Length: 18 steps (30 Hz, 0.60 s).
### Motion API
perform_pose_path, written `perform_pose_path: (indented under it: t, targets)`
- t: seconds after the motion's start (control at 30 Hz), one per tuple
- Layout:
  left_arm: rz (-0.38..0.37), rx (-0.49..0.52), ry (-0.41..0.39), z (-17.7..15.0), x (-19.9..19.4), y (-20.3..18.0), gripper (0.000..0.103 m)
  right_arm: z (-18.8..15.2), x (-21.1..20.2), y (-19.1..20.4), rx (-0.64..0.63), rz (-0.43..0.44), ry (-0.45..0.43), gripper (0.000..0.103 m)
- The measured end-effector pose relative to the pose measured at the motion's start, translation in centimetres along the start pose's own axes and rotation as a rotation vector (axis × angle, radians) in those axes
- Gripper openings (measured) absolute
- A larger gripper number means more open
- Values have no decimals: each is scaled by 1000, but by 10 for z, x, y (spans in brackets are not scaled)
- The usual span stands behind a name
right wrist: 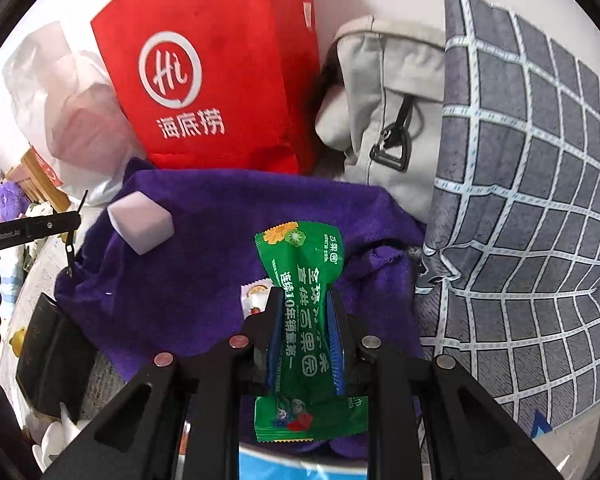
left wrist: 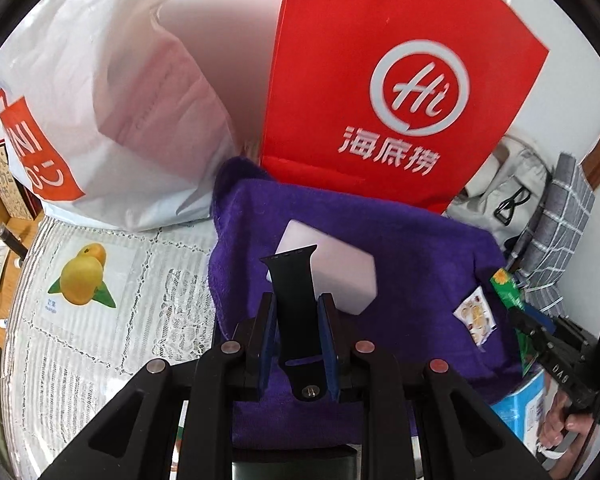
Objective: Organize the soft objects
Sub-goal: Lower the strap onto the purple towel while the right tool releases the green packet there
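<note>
Soft things are what we are sorting, and both our grippers are loaded above the purple towel (left wrist: 400,248) spread on the desk. Our left gripper (left wrist: 298,312) has its jaws pressed onto a black watch strap (left wrist: 296,300), which stands up between them with its slotted end free over the white foam block (left wrist: 328,268) lying on the towel. Our right gripper (right wrist: 304,312) pinches a green snack packet (right wrist: 304,300) around its middle, both ends sticking out past the jaws. We judge the strap the likelier thing to slip: it is smooth and narrow, held only by its edges, and a quick tilt could let it slide out or twist. The packet is crinkly and may be air-filled, so a harder squeeze might burst it, while a looser one could let it drop onto the small candy wrapper (right wrist: 252,296) just below. Space is tight, with the red Haidilao bag (left wrist: 380,60), the grey canvas bag (right wrist: 384,112) and the checked cushion (right wrist: 532,184) crowding the towel, and we could knock one over or snag the cloth on release.
</note>
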<state>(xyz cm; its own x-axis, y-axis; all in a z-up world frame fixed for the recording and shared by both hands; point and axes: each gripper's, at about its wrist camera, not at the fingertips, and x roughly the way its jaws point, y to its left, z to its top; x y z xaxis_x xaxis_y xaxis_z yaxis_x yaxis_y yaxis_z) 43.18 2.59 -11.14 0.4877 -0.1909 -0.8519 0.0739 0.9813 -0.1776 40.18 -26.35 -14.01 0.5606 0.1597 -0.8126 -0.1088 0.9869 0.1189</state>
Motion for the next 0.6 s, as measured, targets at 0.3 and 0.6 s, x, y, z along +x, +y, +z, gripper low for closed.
perform_pose_path:
  t: [0.3, 0.6]
  targets:
    - [14, -15, 58, -5, 20, 5, 21, 3, 8, -13, 52, 15, 23, 27]
    - [-11, -10, 97, -9, 27, -1, 29, -1, -1, -6, 12, -16, 7, 63]
